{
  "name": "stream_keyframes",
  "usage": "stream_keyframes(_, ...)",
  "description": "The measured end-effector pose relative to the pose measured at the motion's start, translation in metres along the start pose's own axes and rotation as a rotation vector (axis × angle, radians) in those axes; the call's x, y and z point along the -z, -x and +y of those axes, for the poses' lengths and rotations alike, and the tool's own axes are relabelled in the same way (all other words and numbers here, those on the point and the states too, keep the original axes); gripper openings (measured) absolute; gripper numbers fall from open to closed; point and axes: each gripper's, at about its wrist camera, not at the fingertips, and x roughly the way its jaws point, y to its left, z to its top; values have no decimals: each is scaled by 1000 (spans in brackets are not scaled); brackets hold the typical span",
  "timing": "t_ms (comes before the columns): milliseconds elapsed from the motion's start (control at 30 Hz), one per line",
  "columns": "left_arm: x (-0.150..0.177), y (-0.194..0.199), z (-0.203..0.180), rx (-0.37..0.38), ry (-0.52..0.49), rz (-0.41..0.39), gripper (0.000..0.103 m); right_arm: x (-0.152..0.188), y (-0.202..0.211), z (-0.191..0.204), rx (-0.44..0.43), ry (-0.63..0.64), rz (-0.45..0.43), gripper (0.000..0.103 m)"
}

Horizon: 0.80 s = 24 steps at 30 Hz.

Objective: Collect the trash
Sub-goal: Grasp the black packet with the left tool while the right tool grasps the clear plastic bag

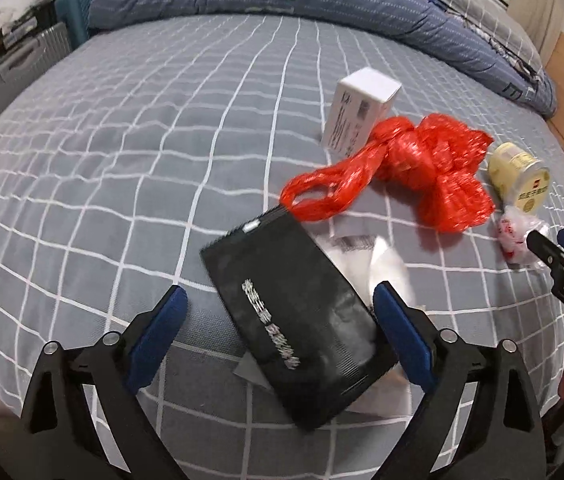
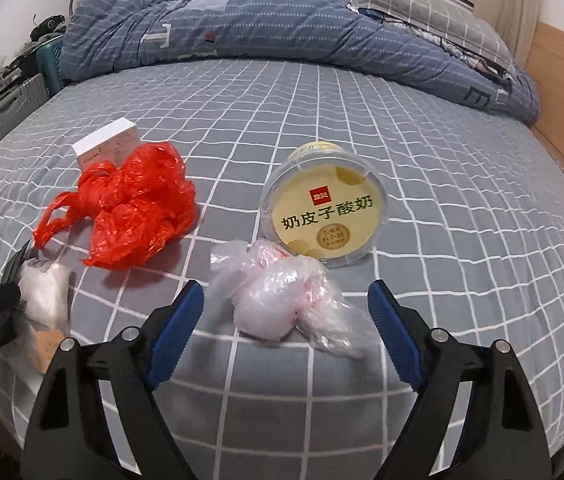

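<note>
Your right hand-held gripper [image 2: 285,316] hangs open around the crumpled clear plastic bag [image 2: 282,304] on the bed [image 2: 461,240], with the yogurt tub [image 2: 323,210] at one o'clock; being probably light, soft and slippery, pinch its bunched middle.

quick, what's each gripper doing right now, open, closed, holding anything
Left gripper: open, jaws on either side of the black pouch, nothing held.
Right gripper: open, clear bag between jaws, not gripped.

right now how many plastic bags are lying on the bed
2 for sure: the red plastic bag beside the white box, and the clear crumpled bag in front of the yogurt cup, between the right gripper's fingers. White wrapping under the black pouch may be another.
</note>
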Motion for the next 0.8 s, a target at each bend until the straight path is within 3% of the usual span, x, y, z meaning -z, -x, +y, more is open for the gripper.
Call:
stream_keyframes(100, 2, -4, 2, 25, 9, 16, 83, 0, -12, -1, -27, -23, 21, 80)
stream_keyframes(167, 3, -6, 3, 56, 17, 29, 74, 1, -17, 1, -22, -6, 30, 74)
stream_keyframes(267, 4, -5, 4, 82, 17, 32, 68, 2, -24, 1, -16, -3, 42, 67)
stream_keyframes(567, 7, -1, 2, 101, 5, 29, 56, 4, -26, -1, -49, -20, 56, 57)
stream_keyframes(800, 4, 9, 2, 109, 10, 12, 51, 0, -16, -3, -62, -39, 34, 56)
